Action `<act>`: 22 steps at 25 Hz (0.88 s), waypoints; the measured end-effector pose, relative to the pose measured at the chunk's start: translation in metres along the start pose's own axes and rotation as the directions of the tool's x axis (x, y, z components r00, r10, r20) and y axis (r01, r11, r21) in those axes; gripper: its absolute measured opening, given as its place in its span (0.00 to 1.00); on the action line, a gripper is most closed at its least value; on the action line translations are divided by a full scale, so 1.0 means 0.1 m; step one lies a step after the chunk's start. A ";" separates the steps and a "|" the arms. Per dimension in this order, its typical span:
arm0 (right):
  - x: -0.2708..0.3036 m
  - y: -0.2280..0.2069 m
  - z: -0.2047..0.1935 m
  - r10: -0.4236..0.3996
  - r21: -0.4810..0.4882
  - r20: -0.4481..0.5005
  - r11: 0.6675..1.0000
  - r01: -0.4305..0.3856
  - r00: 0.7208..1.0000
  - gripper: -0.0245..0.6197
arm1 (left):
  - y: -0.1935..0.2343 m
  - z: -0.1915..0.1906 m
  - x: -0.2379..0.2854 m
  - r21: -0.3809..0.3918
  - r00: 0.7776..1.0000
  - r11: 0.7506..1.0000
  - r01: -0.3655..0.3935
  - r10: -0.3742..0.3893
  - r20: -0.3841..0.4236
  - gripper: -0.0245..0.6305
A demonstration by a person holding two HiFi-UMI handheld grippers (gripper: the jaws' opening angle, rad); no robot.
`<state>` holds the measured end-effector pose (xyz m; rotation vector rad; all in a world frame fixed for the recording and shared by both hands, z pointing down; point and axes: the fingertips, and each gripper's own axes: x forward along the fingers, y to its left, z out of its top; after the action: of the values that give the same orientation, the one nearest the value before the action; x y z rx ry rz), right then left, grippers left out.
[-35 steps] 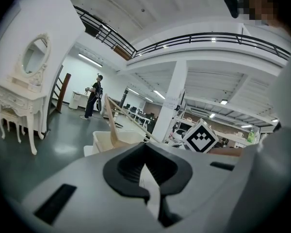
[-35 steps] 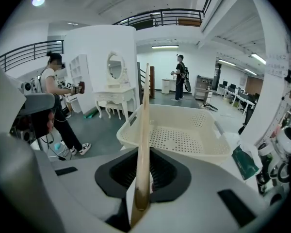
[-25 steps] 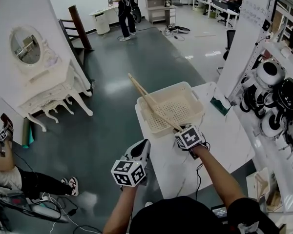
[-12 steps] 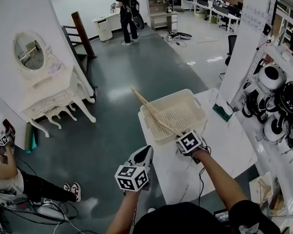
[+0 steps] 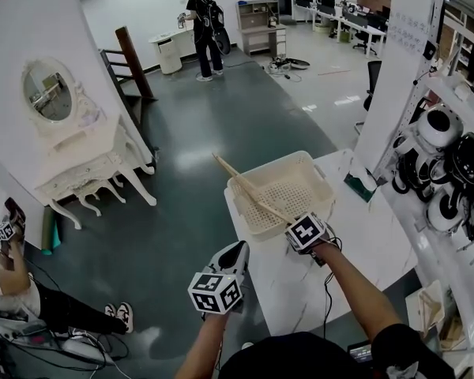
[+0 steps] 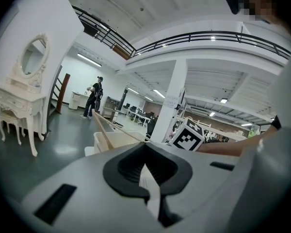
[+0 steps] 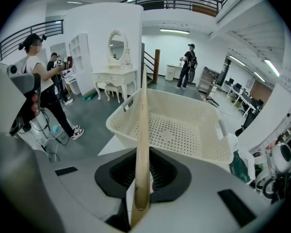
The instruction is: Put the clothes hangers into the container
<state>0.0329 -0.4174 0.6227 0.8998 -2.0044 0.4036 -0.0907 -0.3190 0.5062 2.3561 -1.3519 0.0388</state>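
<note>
While right claw [image 5: 289, 223] pinches hanger [image 5: 248, 188], its length slants far-left over basket [image 5: 278, 163] | left claw [image 5: 235, 251] pressed together

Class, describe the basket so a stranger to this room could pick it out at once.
Start at the long white table beside the white pillar. On its far end sits the cream basket, the only thing there with walls and floor full of small holes; a wooden hanger juts past its left rim.

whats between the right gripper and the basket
The wooden hanger, clamped in the right gripper, reaches over the basket rim above bare white table. The head view and the right gripper view show it.
</note>
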 end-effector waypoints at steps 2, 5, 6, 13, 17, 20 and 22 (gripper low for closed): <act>0.00 0.00 0.02 -0.001 -0.011 -0.004 1.000 0.001 1.000 0.13 | -0.01 -0.02 0.00 -0.001 1.000 1.000 0.002 -0.002 -0.002 0.04; 0.01 -0.01 0.05 -0.003 -0.023 -0.006 1.000 0.003 1.000 0.13 | -0.01 -0.04 0.01 -0.005 1.000 1.000 0.004 -0.004 -0.008 0.04; 0.02 -0.02 0.06 -0.002 -0.026 -0.007 1.000 0.002 1.000 0.13 | 0.00 -0.04 0.01 -0.005 1.000 1.000 0.004 -0.004 -0.009 0.04; -0.01 -0.05 0.13 0.020 -0.040 -0.002 0.999 -0.020 1.000 0.14 | 0.03 -0.04 0.03 -0.009 1.000 1.000 -0.007 0.007 -0.004 0.04; -0.01 -0.10 0.17 0.021 -0.049 0.013 0.999 -0.021 1.000 0.14 | 0.01 -0.03 0.08 -0.003 1.000 1.000 -0.004 0.004 -0.006 0.04; -0.01 -0.13 0.22 0.015 -0.051 0.031 0.999 -0.013 0.999 0.15 | 0.01 -0.03 0.10 -0.005 1.000 1.000 -0.003 0.003 -0.006 0.04; -0.03 -0.15 0.27 0.011 -0.055 0.050 0.998 -0.008 0.999 0.16 | 0.01 -0.04 0.11 -0.006 1.000 1.000 -0.002 0.002 -0.007 0.04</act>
<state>0.0292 -0.4422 0.6048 0.8749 -2.0564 0.3326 -0.0855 -0.3267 0.5124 2.3478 -1.3490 0.0436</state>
